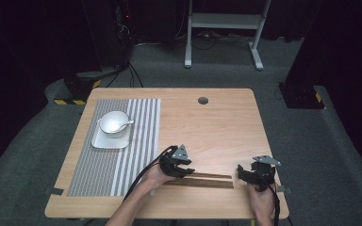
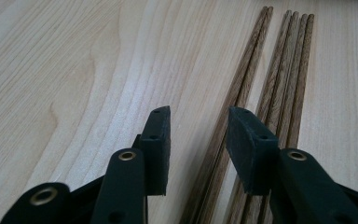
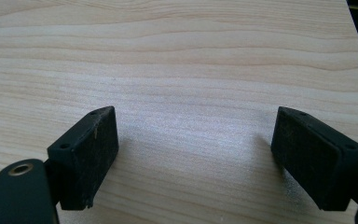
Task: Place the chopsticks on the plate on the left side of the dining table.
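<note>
The left gripper (image 2: 199, 128) hangs part-open over the near chopstick (image 2: 242, 88), gripping nothing; the right gripper (image 3: 196, 154) gapes wide above the bare table (image 3: 177, 56), holding nothing

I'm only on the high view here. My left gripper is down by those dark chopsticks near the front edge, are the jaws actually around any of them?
Observer: In the left gripper view, the left gripper is open, with one pair of chopsticks running up between its jaws.
Operator: And the rest of the sticks?
Observer: The second bundle lies just outside the jaw on that view's right side, passing beneath it.
Operator: Is my right gripper on anything?
Observer: No. In the right gripper view, the right gripper is wide open over bare table.
</note>
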Demonstrator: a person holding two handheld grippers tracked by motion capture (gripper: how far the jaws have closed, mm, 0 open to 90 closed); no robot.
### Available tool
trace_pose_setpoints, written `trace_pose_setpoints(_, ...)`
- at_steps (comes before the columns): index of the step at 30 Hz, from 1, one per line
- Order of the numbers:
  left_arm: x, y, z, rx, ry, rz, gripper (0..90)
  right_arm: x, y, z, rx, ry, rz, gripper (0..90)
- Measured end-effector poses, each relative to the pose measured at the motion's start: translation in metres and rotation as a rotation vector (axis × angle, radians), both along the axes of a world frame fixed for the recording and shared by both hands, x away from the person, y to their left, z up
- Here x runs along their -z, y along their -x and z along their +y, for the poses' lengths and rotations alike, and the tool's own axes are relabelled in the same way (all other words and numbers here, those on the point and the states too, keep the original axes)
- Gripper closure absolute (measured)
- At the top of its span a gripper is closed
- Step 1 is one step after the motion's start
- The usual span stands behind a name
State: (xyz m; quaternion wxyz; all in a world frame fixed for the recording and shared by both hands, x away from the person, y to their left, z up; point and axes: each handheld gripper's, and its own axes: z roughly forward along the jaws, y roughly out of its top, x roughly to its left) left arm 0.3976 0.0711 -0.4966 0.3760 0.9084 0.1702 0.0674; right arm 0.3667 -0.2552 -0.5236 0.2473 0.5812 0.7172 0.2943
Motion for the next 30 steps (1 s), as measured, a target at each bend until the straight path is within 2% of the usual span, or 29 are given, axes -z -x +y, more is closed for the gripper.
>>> trace_pose_setpoints(14,0.0049,-0.0002,-0.0071,0.028,-0.030,-0.008,68.9,0.0000,0.0001,0.0001,0.000,-0.001,0.000,14.4)
trace_pose_setpoints(30,0.0084,-0.0010,-0.0091,0.036,-0.045,-0.004,70.8,0.0000,0.0000,0.0000,0.000,0.000,0.000,14.4)
